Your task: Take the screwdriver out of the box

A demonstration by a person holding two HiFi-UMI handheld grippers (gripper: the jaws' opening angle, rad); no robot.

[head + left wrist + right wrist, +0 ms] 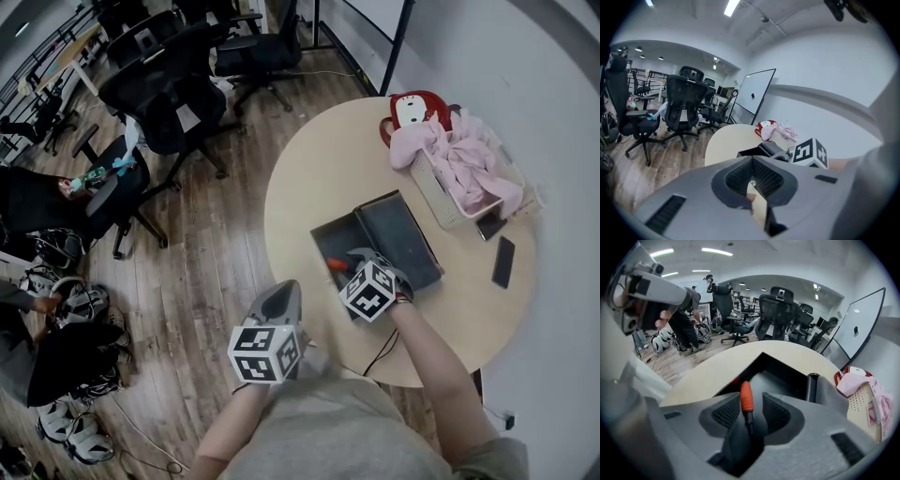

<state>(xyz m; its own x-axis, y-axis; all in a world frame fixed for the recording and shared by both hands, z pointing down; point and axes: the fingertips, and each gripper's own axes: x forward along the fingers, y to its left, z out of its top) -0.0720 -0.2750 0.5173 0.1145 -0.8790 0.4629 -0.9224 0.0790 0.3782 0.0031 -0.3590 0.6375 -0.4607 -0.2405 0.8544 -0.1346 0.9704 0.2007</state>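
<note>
A black box (398,234) lies open on the round beige table (300,197). The screwdriver (746,401) has an orange handle and a dark shaft, and it lies at the box's near left corner. My right gripper (751,411) points steeply down over it. Its jaws stand open with the handle between the pads; a gap shows on the right side. In the head view the orange handle (335,264) peeks out beside the right gripper (361,261). My left gripper (281,300) hovers off the table's near edge with nothing in it. In its own view the left gripper (752,176) has its pads together.
A white basket with pink cloth (464,169) and a red bag (417,111) sit at the table's far right. A dark phone (503,261) lies near the right edge. Black office chairs (178,103) stand on the wooden floor to the left. A cable (380,354) hangs at the near edge.
</note>
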